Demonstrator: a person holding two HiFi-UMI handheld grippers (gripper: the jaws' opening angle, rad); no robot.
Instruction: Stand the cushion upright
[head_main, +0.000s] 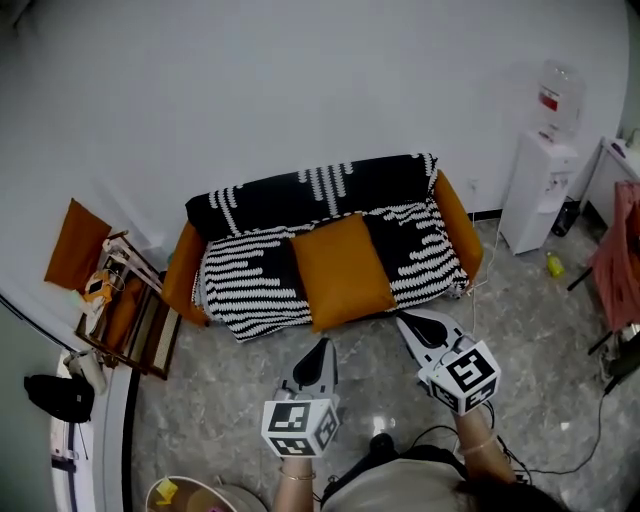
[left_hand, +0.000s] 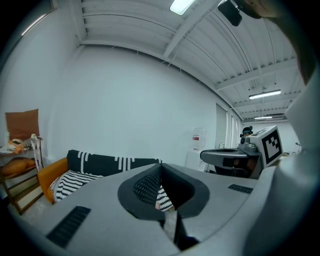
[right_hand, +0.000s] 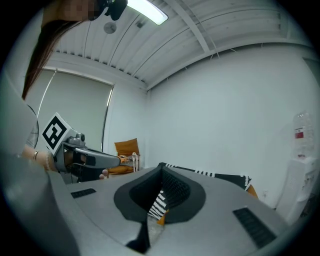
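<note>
While the orange cushion lay flat on the seat of the sofa, its near edge reaching the front of the seat, I had both grippers out over the floor, short of the sofa and touching nothing. My left gripper pointed toward the cushion's near left corner. My right gripper was closer in, just off the near right corner. Both pairs of jaws were pressed together with nothing between them, and through each notch I saw only the striped throw and a sliver of orange.

I judged the step in hand to be the approach, so the first need was to part both pairs of jaws before arriving, since closed tips would only shove the cushion back. The cushion looked soft and likely to sag, so I thought a bite on each side near the front corners would serve better than a single pinch. Each bite ought to take the orange cover alone, because the throw beneath could come up with it. Both sides would have to rise evenly, with the far edge as the hinge, until the cushion leaned on the backrest. A base set too far forward might let it flop down again.
</note>
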